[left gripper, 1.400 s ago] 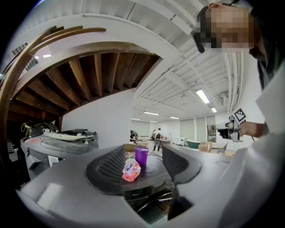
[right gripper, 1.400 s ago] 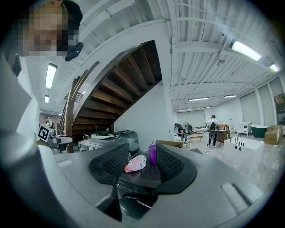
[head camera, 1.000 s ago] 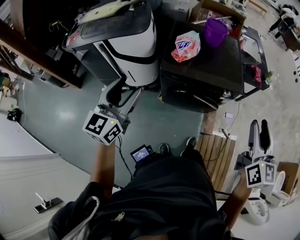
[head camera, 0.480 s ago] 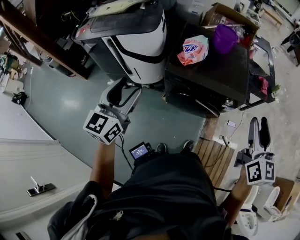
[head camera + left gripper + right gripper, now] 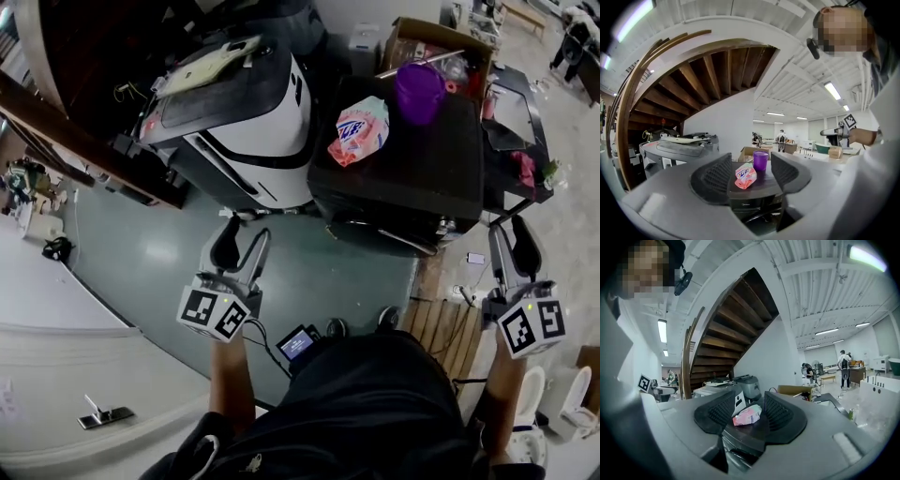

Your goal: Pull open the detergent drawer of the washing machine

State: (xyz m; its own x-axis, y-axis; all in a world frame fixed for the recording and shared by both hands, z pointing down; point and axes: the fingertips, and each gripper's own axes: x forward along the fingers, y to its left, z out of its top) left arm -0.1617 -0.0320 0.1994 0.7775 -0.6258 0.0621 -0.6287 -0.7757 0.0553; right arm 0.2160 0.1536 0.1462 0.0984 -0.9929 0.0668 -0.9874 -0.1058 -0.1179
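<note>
The black washing machine (image 5: pixel 422 164) stands ahead of me, its front face (image 5: pixel 375 230) dark, and I cannot make out the detergent drawer on it. A pink detergent bag (image 5: pixel 356 129) and a purple cup (image 5: pixel 418 92) sit on its top. My left gripper (image 5: pixel 246 232) hovers over the green floor, short of the machine's left front corner, jaws a little apart and empty. It frames the pink detergent bag (image 5: pixel 745 176) and the purple cup (image 5: pixel 760 160). My right gripper (image 5: pixel 509 227) hangs off the machine's right front corner, also slightly open and empty, aimed at the pink detergent bag (image 5: pixel 747 416).
A white and grey machine (image 5: pixel 253 122) stands to the left of the black one. A cardboard box (image 5: pixel 436 42) sits behind it. A wooden slatted pallet (image 5: pixel 450 323) lies by my feet on the right. A wooden staircase (image 5: pixel 56 131) runs along the left.
My head has turned, so the machines sit lower and more central. The left gripper has dropped lower in the view. The right gripper has come up beside the black machine's right corner. Jaw gaps look unchanged.
</note>
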